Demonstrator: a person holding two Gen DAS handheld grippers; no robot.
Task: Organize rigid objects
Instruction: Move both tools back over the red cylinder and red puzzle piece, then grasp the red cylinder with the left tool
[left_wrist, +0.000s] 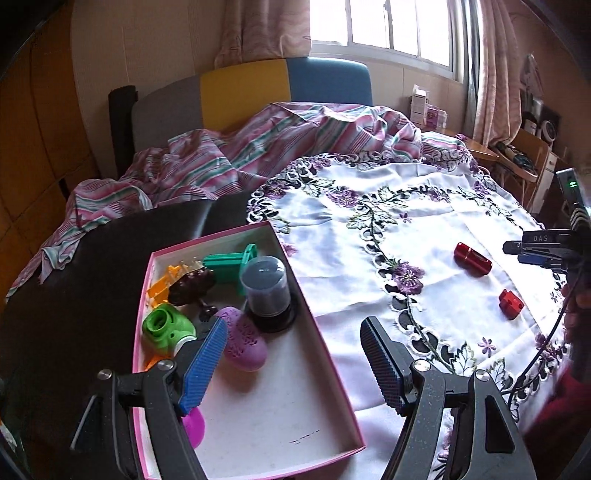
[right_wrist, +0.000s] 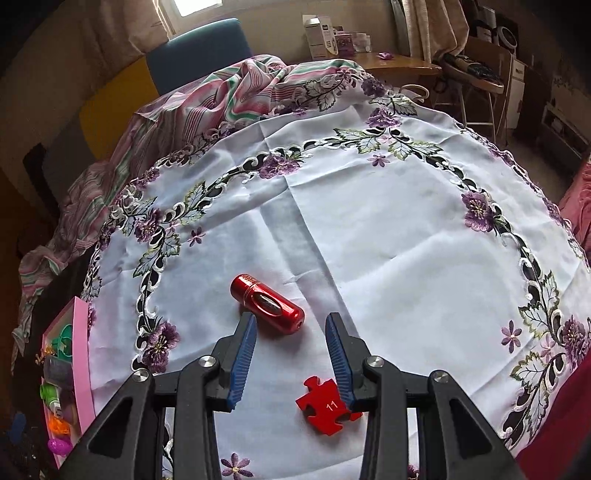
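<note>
Landmark: pink-rimmed box (left_wrist: 334, 384) on the bed's dark cover.
Inside box: green camera toy (left_wrist: 168, 329), purple oval case (left_wrist: 245, 341), clear round tub (left_wrist: 264, 286), green frame (left_wrist: 229, 264), orange piece (left_wrist: 164, 286).
Left gripper (left_wrist: 295, 363): jaws apart over the box's near right wall, nothing between them.
Right of box: red cylinder (left_wrist: 472, 259) and red block (left_wrist: 511, 303), probably a puzzle piece, on the embroidered cloth (left_wrist: 424, 206).

— What do the tools look like?
— Each gripper, left (left_wrist: 293, 360) and right (right_wrist: 291, 356), has black arms, silver screws and ribbed blue pads (right_wrist: 243, 360).
— Anything else?
— A black cable (left_wrist: 543, 354) and a red sleeve (left_wrist: 561, 406).
</note>
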